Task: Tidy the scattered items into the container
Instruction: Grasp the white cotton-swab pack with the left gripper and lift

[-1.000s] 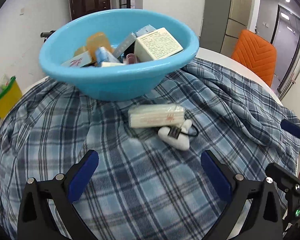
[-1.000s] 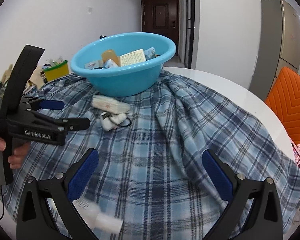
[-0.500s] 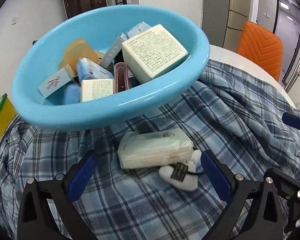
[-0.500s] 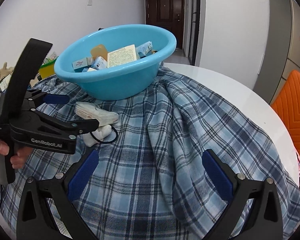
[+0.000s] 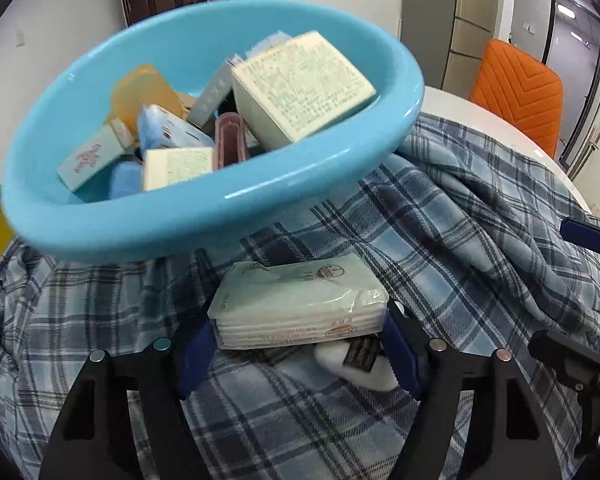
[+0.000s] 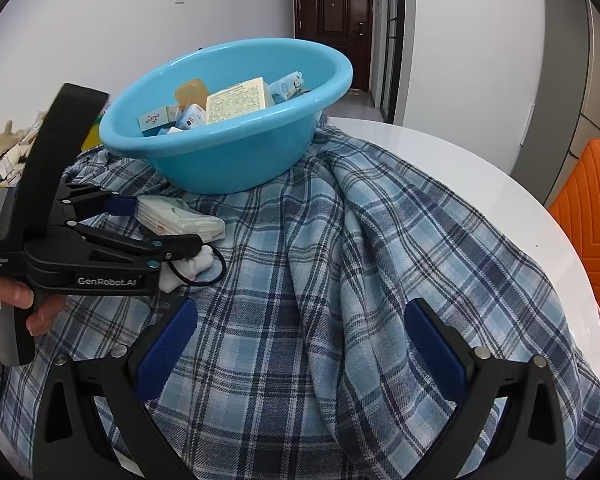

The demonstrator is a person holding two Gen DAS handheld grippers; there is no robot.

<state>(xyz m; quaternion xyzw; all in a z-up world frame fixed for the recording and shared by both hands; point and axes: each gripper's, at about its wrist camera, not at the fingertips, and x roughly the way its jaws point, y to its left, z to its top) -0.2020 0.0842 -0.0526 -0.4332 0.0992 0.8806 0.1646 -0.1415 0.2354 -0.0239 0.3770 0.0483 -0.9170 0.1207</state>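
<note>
Left gripper (image 5: 300,344) brackets a tissue pack (image 5: 300,308) end to end, pads touching or nearly so, just in front of the blue basin (image 5: 204,216), likely set to lift it in. Right gripper (image 6: 300,352) hangs wide open, empty, over plaid cloth (image 6: 340,260).

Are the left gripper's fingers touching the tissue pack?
Touching. In the left wrist view the left gripper has both blue pads pressed against the ends of the tissue pack.
</note>
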